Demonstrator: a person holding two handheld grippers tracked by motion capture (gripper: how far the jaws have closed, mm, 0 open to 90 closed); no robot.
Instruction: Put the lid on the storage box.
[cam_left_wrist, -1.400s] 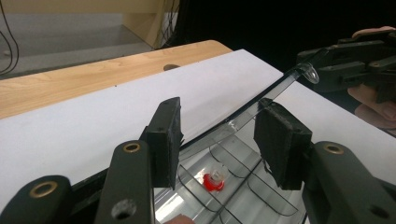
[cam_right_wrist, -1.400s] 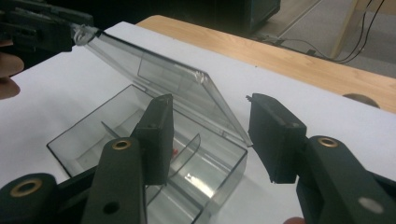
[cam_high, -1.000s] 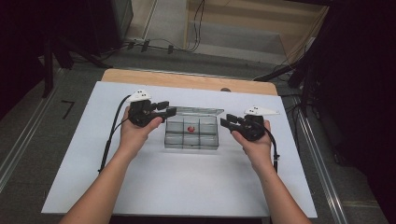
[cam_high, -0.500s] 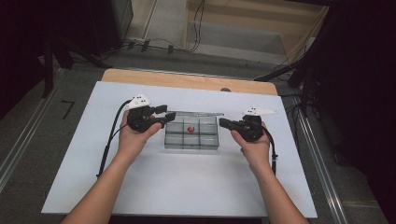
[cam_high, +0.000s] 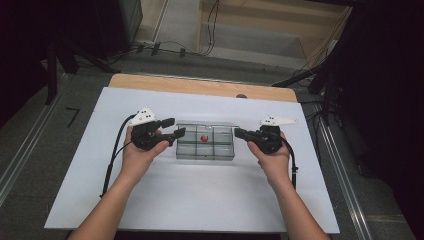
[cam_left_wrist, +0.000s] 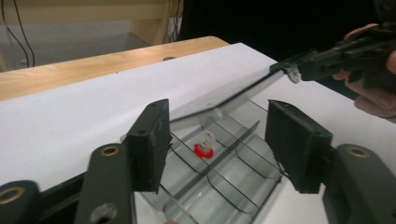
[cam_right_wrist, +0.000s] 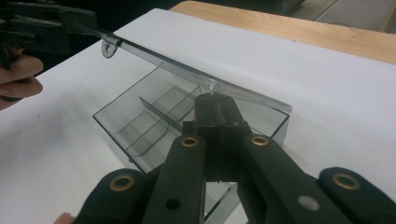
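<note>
- A compartment box (cam_high: 205, 151) is set on the sheet (cam_high: 200, 200), near the middle of the table and closer to its far edge.
- A small cap (cam_high: 204, 138) is held in a far-row middle compartment.
- The lid (cam_right_wrist: 187, 70) is raised along the box's far side.
- The left gripper (cam_high: 172, 131) is placed at the box's left end, the right gripper (cam_high: 239, 133) at its right end.

1 clear compartment box (cam_high: 205, 146), 1 red bead (cam_high: 204, 138), 2 grippers
</note>
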